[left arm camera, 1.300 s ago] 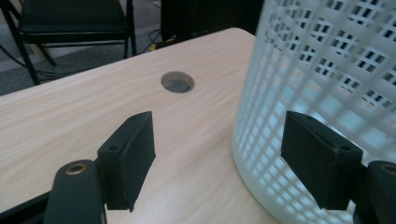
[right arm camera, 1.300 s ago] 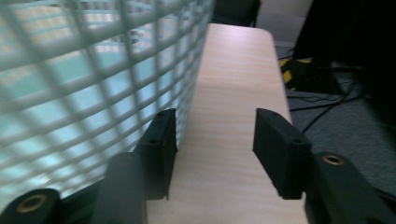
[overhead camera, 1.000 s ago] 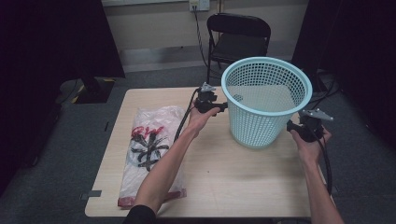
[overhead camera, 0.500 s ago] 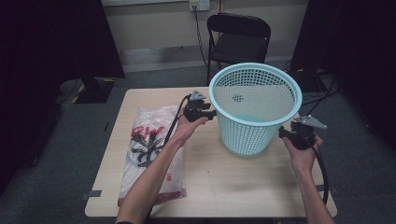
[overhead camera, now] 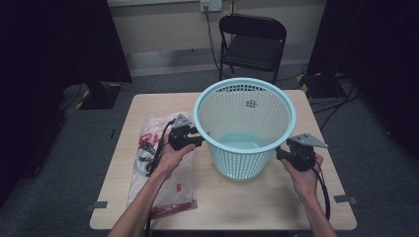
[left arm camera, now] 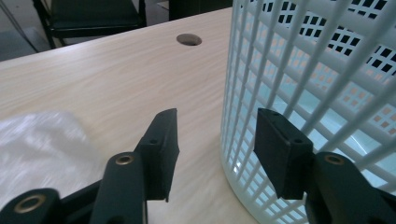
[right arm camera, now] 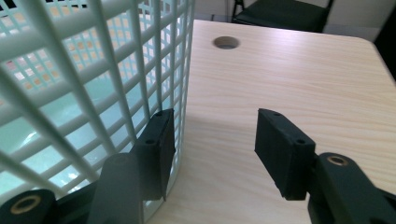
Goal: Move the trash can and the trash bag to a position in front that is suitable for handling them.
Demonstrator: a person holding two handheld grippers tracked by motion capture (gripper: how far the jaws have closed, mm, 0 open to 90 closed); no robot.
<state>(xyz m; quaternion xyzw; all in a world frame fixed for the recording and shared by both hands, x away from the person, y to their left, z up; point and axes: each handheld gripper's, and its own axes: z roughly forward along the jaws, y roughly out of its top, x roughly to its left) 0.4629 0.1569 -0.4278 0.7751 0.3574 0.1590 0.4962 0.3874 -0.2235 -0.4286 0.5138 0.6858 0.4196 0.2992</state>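
**Basket between two open grippers**

The light blue basket (overhead camera: pixel 245 127) is seen standing upright near the middle of the desk (overhead camera: pixel 296 197). The left hand-held gripper (overhead camera: pixel 197 140) is held wide open against its left wall. The right hand-held gripper (overhead camera: pixel 282 154) is held wide open by its right wall. A plastic bag (overhead camera: pixel 163 163) is seen lying to the left.

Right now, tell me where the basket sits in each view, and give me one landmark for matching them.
High view: the basket stands upright mid-table, between the two hands.
Left gripper view: its mesh wall takes up the right side, beside the right jaw.
Right gripper view: its mesh wall takes up the left side, against the left jaw.
Shared landmark: the folding chair beyond the table, also at the top of both gripper views.
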